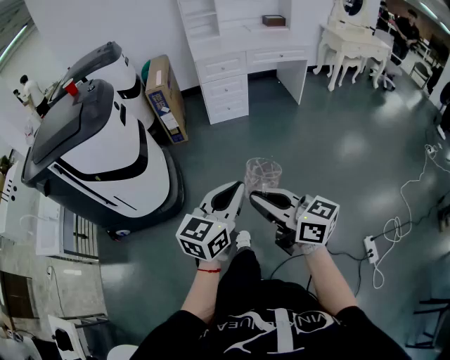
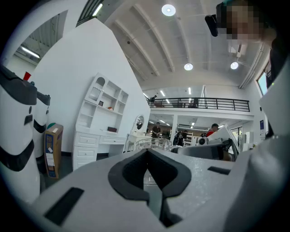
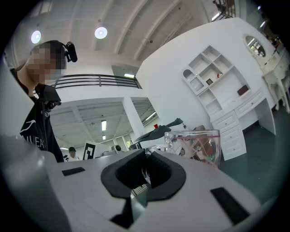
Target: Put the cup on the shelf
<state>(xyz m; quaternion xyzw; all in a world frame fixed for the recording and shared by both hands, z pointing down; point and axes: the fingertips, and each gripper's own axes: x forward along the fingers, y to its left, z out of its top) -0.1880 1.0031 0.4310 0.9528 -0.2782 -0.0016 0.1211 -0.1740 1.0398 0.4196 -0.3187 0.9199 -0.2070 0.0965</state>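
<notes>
The white and black machine (image 1: 105, 148) filled the left of the head view, and the white desk (image 1: 242, 60) with its shelves (image 1: 200, 17) stood at the upper centre, well apart from the person. A cardboard box (image 1: 166, 98) leaned between the two. At the centre, the right gripper (image 1: 254, 197) was clamped on the thin clear handle (image 3: 156, 148) of the glass cup (image 1: 263, 174), which hung in the air over the bare floor (image 1: 337, 140). The left gripper (image 1: 239, 187) sat just beside it with its jaws together on nothing. With so narrow a hold, the cup would likely swing or slip during the walk to the shelves, and a drop onto that floor would probably break it. The loose cable (image 1: 411, 197) at the right could also catch a foot.
</notes>
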